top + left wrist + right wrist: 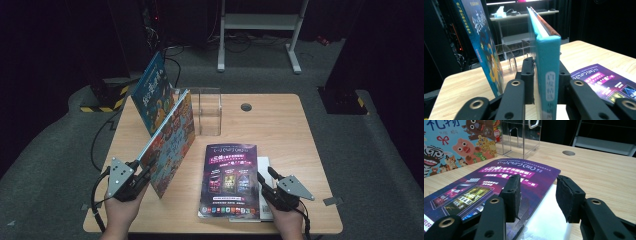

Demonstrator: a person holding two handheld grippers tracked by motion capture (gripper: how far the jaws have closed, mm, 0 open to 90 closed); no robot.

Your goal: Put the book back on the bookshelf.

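the picture book (172, 142) stands on its edge at the left of the table (280, 125), leaning back toward a clear acrylic holder (209, 111), and the left gripper (136, 176) has it by the near end. in the left gripper view the teal spine (548, 75) sits between the two black jaws, which close on both of its sides. a second blue book (154, 92) leans upright just behind it, near the table's far left corner. the right gripper (263, 180) rests low at the near right, its jaws partly open astride the right edge of a purple magazine (230, 175) (it lies flat on a white sheet (265, 192)). in the right gripper view one pad (512, 196) stands over the purple cover and the other (569, 197) over the white paper beside it, and whether either presses on anything i cannot tell.
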